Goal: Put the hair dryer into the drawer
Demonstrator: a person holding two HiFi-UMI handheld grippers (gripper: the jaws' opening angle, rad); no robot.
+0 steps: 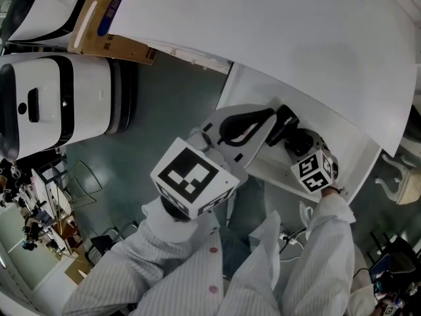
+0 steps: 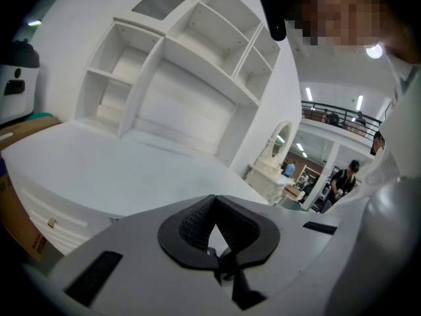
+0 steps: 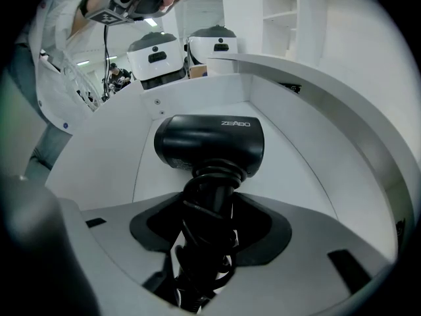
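The right tool (image 3: 207,224) is clamped on the handle of the black hair dryer (image 3: 210,143), and the dryer's cord is wound round that handle between the jaws. The barrel stands crosswise just beyond the tool's tips, with light lettering on its side. It lies inside the walls of the open white drawer (image 3: 289,170), whose bare floor spreads ahead of the tool and to both sides. No view shows whether the dryer touches that floor. Past the drawer's far wall runs the curved edge of the white surface (image 3: 316,94).

From the head view, the right tool (image 1: 301,143) reaches into the drawer (image 1: 253,94) from its near side, with the hair dryer (image 1: 284,125) just ahead of it. The left tool (image 1: 248,128) sits close beside the right one, over the drawer's left part, with its tips pointing toward the dryer.

The left tool (image 2: 214,224) has its jaws closed together with nothing between them. Beyond it lies the white surface (image 2: 118,170), and past that stands a white shelf unit (image 2: 191,64).

Further out to the left tool's left are a white and black machine (image 1: 59,104) on the floor and a cardboard box (image 1: 112,18).
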